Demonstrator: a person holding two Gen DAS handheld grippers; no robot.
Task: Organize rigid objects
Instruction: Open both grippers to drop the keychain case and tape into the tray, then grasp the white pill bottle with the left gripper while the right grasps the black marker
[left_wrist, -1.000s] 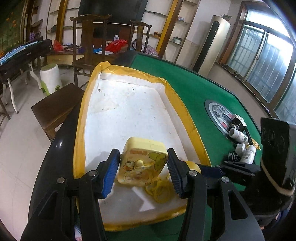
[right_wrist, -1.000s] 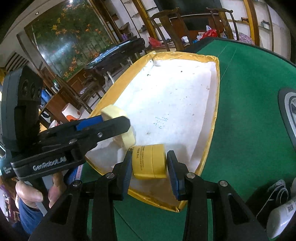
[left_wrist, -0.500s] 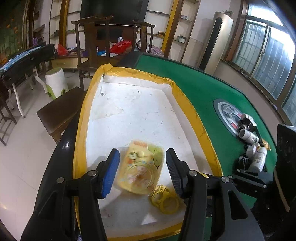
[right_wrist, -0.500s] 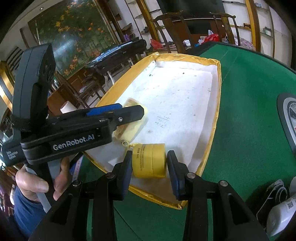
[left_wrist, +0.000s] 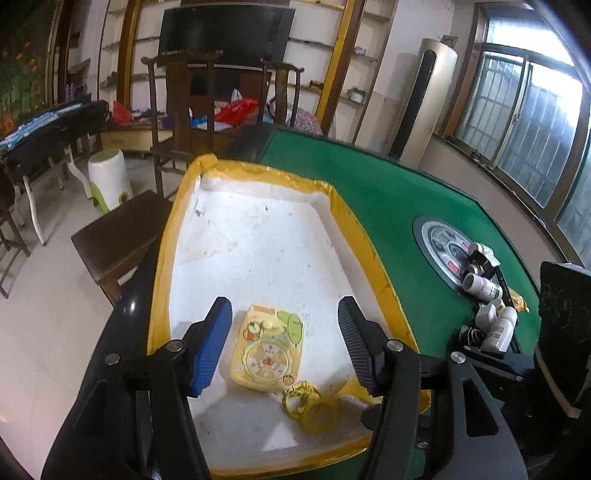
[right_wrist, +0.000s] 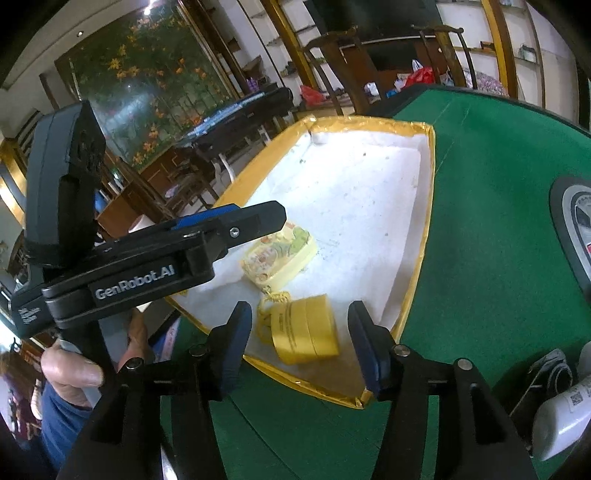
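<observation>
Both tools are over the near end of the white tray (left_wrist: 258, 240) with the yellow taped rim, which sits on the green felt desk (left_wrist: 388, 192). The left tool (left_wrist: 282, 345) has its jaws apart, having just been opening, and the flat yellow cartoon toy case (left_wrist: 267, 349) lies on the tray floor between them, with clear gaps on both sides. Beside the case's near corner lies a yellow ring charm (left_wrist: 310, 406). The right tool (right_wrist: 301, 341) has also just been opening; its jaws stand apart, and the squat yellow round box (right_wrist: 306, 332) rests on the tray between them, untouched by either pad. A person's hand (right_wrist: 79, 373) grips the left tool's handle. Off to the right, small white bottles (left_wrist: 495, 325) cluster on the felt by the round centre panel (left_wrist: 443, 247).
</observation>
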